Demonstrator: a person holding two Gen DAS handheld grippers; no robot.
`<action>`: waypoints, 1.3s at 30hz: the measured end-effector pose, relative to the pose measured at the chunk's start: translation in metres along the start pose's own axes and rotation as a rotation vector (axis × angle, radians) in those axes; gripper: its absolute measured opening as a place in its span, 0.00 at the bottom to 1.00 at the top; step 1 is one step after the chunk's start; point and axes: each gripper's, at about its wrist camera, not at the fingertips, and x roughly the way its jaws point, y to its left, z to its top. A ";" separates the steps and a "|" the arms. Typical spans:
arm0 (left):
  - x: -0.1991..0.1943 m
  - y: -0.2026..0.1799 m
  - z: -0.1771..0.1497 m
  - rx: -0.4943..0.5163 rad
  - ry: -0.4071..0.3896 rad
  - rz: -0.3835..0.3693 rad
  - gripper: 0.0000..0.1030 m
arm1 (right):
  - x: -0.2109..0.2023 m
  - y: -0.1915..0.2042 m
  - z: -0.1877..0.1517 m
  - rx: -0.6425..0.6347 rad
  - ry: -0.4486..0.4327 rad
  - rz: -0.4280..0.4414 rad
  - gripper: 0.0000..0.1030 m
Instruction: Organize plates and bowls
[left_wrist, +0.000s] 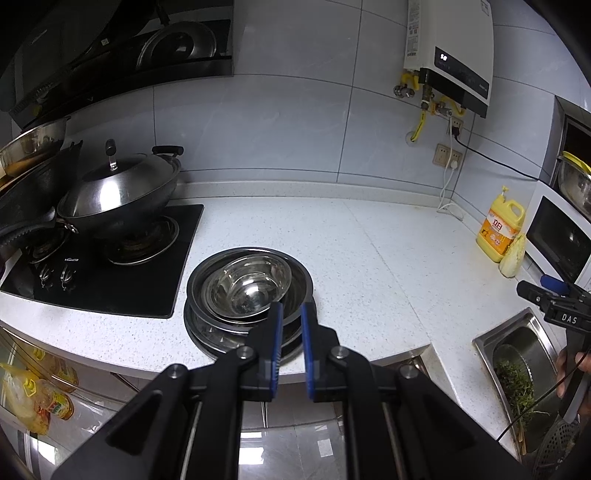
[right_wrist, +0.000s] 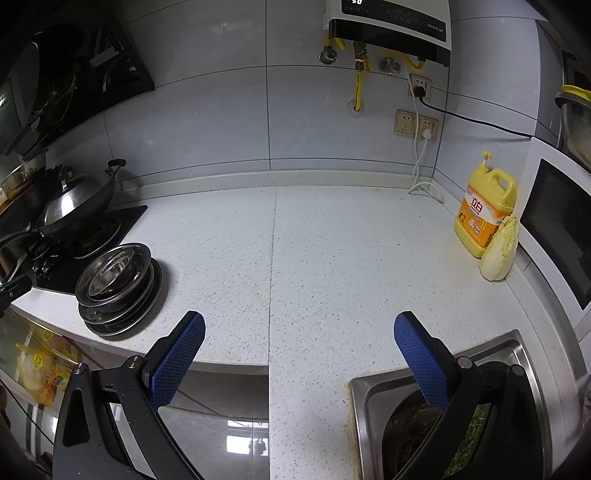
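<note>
A stack of steel plates with steel bowls nested on top stands on the white counter beside the stove; it also shows in the right wrist view at the left. My left gripper hovers at the stack's near rim, its blue pads a narrow gap apart with nothing between them. My right gripper is wide open and empty above the counter's front edge, well right of the stack. It shows in the left wrist view at the far right.
A gas stove with a lidded wok is left of the stack. A yellow detergent jug and a cabbage stand at the right by a white oven. A steel sink holding greens lies front right.
</note>
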 end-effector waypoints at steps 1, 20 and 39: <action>-0.002 0.000 -0.001 0.000 -0.002 0.002 0.09 | 0.000 0.000 0.000 -0.002 0.001 0.001 0.98; -0.002 0.001 -0.006 0.006 0.006 0.017 0.09 | 0.000 0.006 -0.002 -0.024 0.011 0.008 0.98; -0.001 -0.013 0.000 0.047 -0.010 0.015 0.66 | 0.005 -0.003 -0.004 -0.012 0.020 0.000 0.98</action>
